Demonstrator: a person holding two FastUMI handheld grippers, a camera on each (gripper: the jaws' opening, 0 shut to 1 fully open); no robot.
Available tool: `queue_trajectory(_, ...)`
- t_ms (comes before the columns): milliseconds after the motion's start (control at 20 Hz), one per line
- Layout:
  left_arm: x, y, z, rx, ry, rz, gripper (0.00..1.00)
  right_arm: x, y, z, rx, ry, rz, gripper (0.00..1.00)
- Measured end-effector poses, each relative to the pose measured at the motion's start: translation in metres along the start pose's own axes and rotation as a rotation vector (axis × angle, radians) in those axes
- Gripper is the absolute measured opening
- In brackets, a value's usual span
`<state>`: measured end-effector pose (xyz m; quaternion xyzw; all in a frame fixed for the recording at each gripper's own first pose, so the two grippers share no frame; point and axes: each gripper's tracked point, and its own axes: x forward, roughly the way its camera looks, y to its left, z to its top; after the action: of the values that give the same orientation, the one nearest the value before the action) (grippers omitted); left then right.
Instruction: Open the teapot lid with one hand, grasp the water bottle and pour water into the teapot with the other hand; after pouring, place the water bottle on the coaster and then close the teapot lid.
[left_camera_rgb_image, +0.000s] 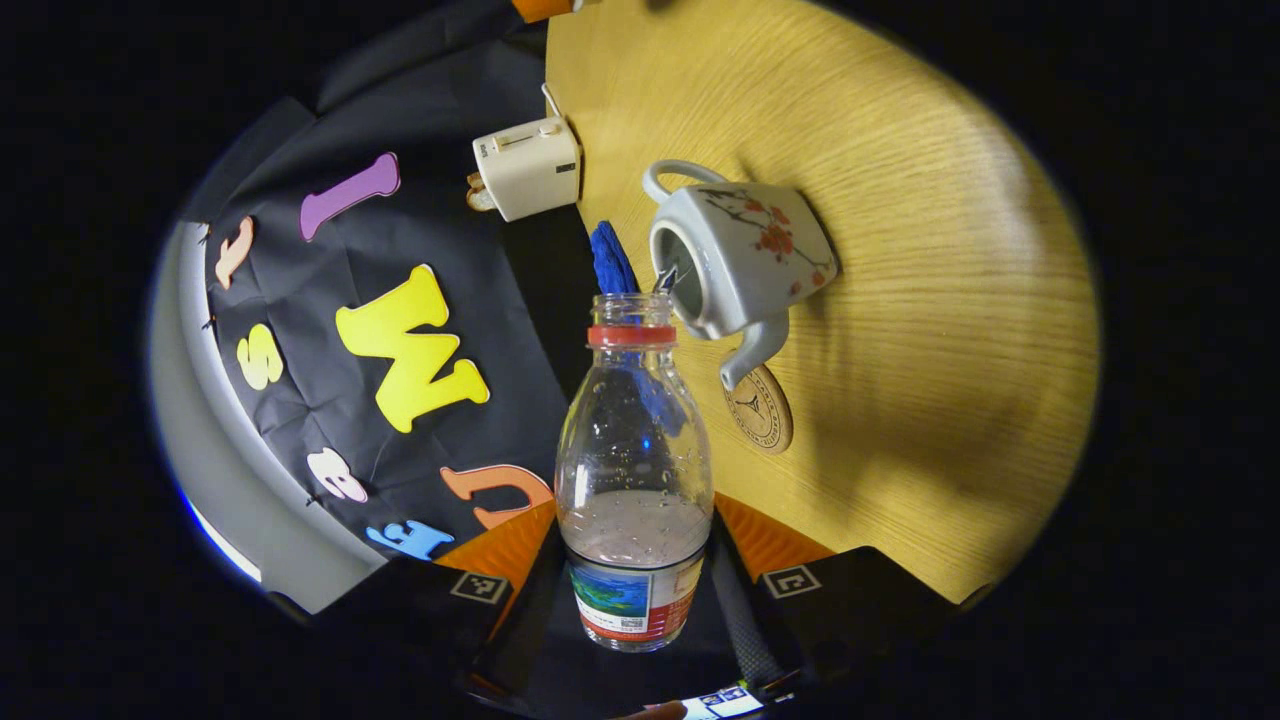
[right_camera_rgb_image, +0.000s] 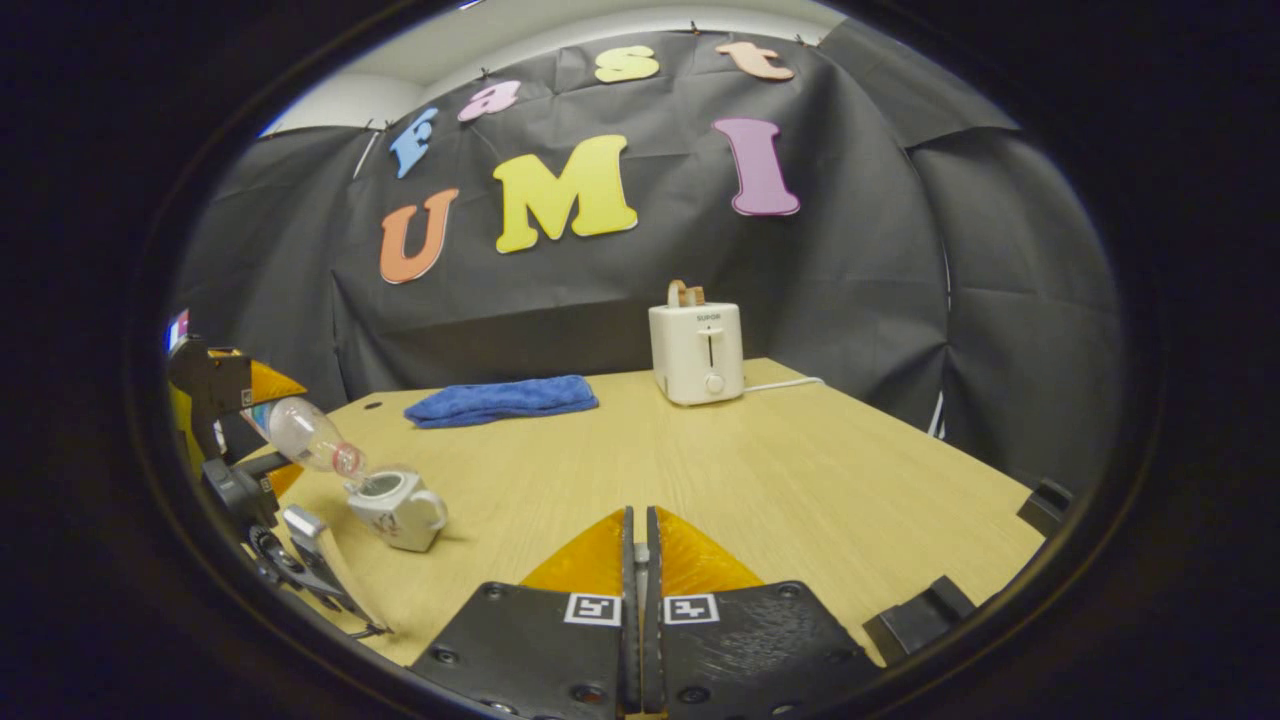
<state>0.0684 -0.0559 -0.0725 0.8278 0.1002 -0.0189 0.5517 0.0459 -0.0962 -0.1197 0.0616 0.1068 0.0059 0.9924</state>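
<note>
Pinching the part-full water bottle, left fingers tilt it—mouth over the lidless teapot (right fingers pressed together).

The water bottle is seen as clear glossy plastic with a paper-like label. The teapot is glazed, shiny ceramic. The surface is matt grained wood. The towel is soft cloth.
</note>
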Motion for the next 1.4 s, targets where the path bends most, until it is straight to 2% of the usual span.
queue_trajectory(450,0.0,0.015,-0.004,0.152,0.035,-0.001,0.77,-0.001,0.0,-0.001,0.007,0.006,0.008,0.01)
queue_trajectory(950,0.002,0.026,0.006,0.223,0.038,-0.006,0.77,0.0,0.004,-0.005,0.023,0.02,0.022,0.01)
queue_trajectory(1250,0.001,0.028,0.012,0.233,0.032,-0.011,0.77,-0.002,0.011,-0.005,0.021,0.021,0.04,0.01)
queue_trajectory(1400,0.001,0.02,0.006,0.167,0.024,-0.044,0.77,-0.003,0.007,-0.002,0.018,0.011,0.027,0.01)
